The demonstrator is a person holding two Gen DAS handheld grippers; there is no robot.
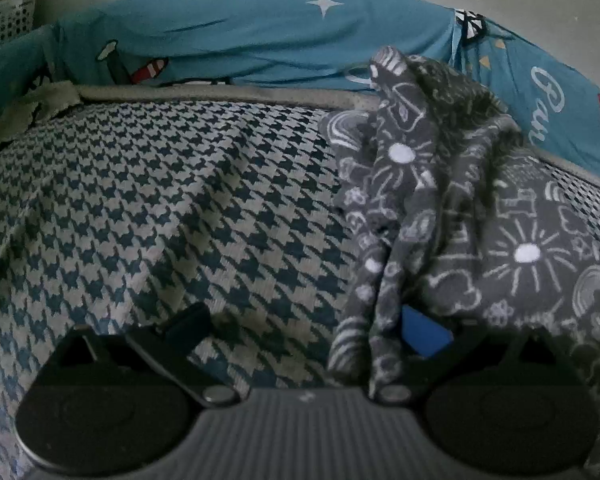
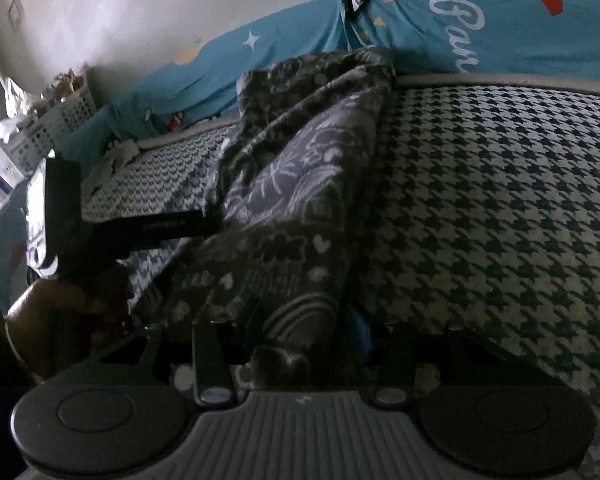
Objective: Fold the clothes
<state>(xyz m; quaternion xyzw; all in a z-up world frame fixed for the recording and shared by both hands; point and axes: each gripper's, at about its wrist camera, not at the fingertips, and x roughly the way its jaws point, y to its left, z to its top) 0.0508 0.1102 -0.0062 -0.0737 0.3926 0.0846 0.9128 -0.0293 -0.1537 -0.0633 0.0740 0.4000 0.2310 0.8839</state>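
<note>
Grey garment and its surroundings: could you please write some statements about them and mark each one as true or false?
1. The grey garment is plain. False: it has white doodle prints.
2. The cover beneath it is houndstooth. True.
3. The sheet behind is red. False: it is blue.
4. The right hand-held gripper has the garment between its fingers. True.
5. A white basket stands by the wall. True.

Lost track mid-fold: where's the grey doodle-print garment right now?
The grey doodle-print garment lies bunched on the houndstooth cover, rising toward the blue sheet; in the right wrist view it runs into the right gripper.
</note>
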